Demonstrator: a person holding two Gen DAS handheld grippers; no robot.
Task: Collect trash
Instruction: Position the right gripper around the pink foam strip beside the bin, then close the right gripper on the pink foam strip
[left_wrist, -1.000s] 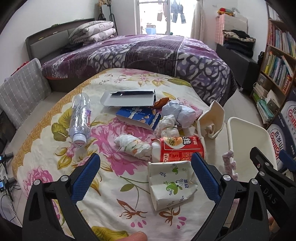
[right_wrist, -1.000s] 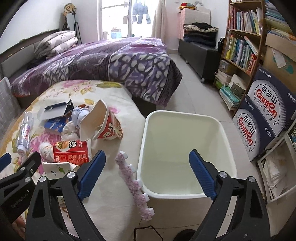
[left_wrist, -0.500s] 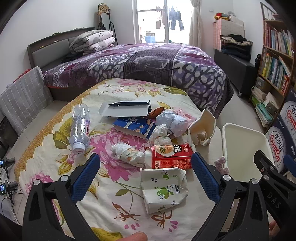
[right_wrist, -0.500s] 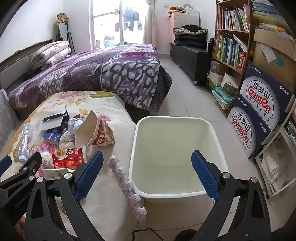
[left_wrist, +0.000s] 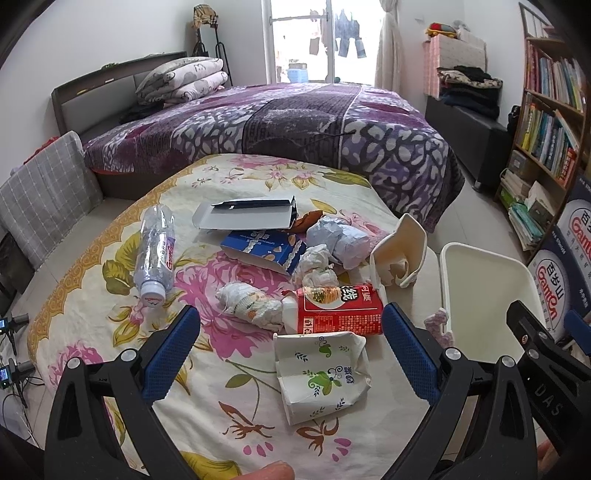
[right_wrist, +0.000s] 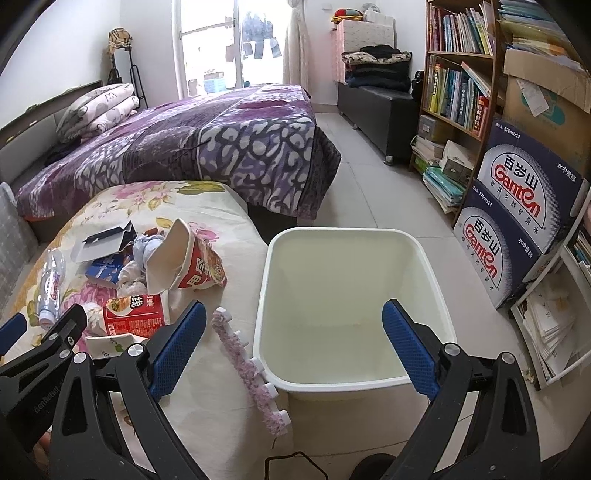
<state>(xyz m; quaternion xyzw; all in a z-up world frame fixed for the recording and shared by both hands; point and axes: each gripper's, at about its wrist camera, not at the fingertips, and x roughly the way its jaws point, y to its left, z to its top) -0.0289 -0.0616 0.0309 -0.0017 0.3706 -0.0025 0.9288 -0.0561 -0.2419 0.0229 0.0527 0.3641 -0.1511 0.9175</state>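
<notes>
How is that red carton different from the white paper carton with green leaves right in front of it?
The red carton is printed red with white characters and keeps its boxy shape; the white carton is pale with green leaf prints, crushed and torn open. The white one lies nearer the left gripper. Both lie on the floral cloth.

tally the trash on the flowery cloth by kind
plastic bottle: 1
cartons and boxes, white, red, blue, grey: 4
crumpled wads: 3
noodle cup: 1
orange wrapper: 1
total: 10
</notes>
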